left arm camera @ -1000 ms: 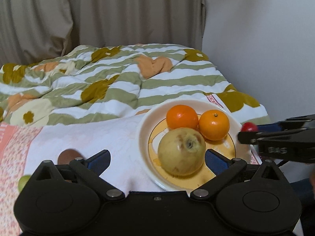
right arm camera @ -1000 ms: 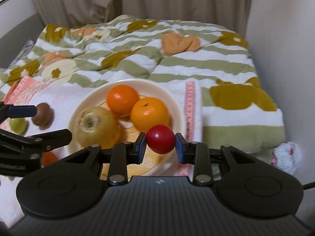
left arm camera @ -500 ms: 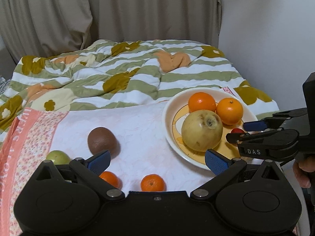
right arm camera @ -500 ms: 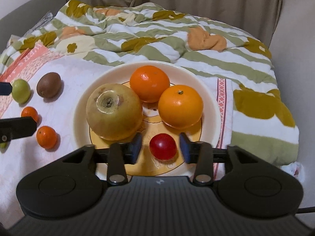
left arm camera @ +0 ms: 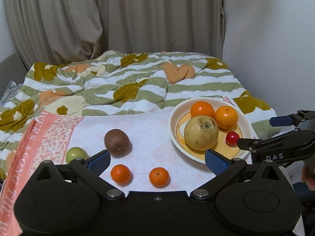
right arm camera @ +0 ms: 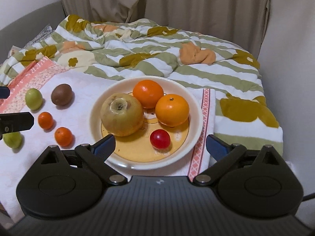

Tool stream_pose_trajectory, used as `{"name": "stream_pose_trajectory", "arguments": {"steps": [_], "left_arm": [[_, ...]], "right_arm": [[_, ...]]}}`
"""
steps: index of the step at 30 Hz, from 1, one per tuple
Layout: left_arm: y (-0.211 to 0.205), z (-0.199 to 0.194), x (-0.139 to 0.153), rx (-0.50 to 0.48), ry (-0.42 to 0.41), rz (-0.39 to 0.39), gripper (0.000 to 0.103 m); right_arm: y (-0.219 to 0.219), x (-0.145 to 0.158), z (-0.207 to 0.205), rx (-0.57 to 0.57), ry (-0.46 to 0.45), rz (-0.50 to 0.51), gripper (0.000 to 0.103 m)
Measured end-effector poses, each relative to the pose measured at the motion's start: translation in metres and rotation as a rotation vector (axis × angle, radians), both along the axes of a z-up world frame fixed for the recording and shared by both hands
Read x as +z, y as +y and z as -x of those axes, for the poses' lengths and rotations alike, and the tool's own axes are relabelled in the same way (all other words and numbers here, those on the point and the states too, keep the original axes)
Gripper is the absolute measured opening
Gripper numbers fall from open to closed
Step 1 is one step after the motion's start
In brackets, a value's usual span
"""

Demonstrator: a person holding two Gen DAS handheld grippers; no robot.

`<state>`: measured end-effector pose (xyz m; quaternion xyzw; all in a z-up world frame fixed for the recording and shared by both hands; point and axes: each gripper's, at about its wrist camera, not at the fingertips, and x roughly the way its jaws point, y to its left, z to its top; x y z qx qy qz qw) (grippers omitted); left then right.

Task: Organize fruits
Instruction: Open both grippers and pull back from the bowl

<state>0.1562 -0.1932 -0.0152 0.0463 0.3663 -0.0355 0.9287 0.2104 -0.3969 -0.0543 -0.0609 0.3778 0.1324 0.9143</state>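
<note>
A cream plate [right arm camera: 194,106] [left arm camera: 173,125] on the white cloth holds a large yellow pear-like fruit [right arm camera: 122,115] [left arm camera: 200,133], two oranges [right arm camera: 148,93] [right arm camera: 171,110] and a small red tomato [right arm camera: 159,138] [left arm camera: 232,138]. My right gripper [right arm camera: 160,146] is open and empty, just in front of the plate. My left gripper [left arm camera: 156,160] is open and empty above two small mandarins [left arm camera: 120,174] [left arm camera: 159,177]. A brown kiwi [left arm camera: 116,142] [right arm camera: 61,97] and a green fruit [left arm camera: 75,154] [right arm camera: 33,99] lie on the cloth to the left. A second green fruit [right arm camera: 12,139] lies nearer.
A striped floral quilt [left arm camera: 137,82] covers the bed behind the cloth. A wall [left arm camera: 275,39] stands close on the right, curtains [left arm camera: 118,19] at the back. The bed edge drops off right of the plate. A pink patterned towel band [left arm camera: 39,137] runs along the left.
My right gripper let go of the red tomato onto the plate, opened wide and drew back. My left gripper pulled back and left, bringing the loose fruits into view.
</note>
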Motion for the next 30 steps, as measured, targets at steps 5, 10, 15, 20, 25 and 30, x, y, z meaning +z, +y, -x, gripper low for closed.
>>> {"name": "stream_pose_trajectory", "arguments": {"steps": [5,10,15,20,25,30], "left_arm": [[0.009,0.026,0.012,0.022,-0.033,0.017,0.103],[0.019,0.052,0.025,0.051,-0.056,0.004,0.103],[0.039,0.073,0.034,0.075,-0.083,-0.003,0.103],[0.068,0.088,0.032,0.081,-0.091,0.017,0.103],[0.098,0.096,0.022,0.048,-0.095,0.008,0.103],[0.127,0.098,0.008,-0.018,-0.093,0.003,0.103]], "right_arm": [[0.0,0.018,0.025,0.003,-0.033,0.019,0.103],[0.004,0.033,0.048,0.012,-0.031,0.008,0.103],[0.014,0.044,0.069,-0.01,-0.029,-0.014,0.103],[0.03,0.046,0.089,-0.019,-0.038,0.004,0.103],[0.05,0.041,0.109,-0.071,-0.042,0.031,0.103],[0.077,0.029,0.126,-0.15,-0.053,0.064,0.103]]}}
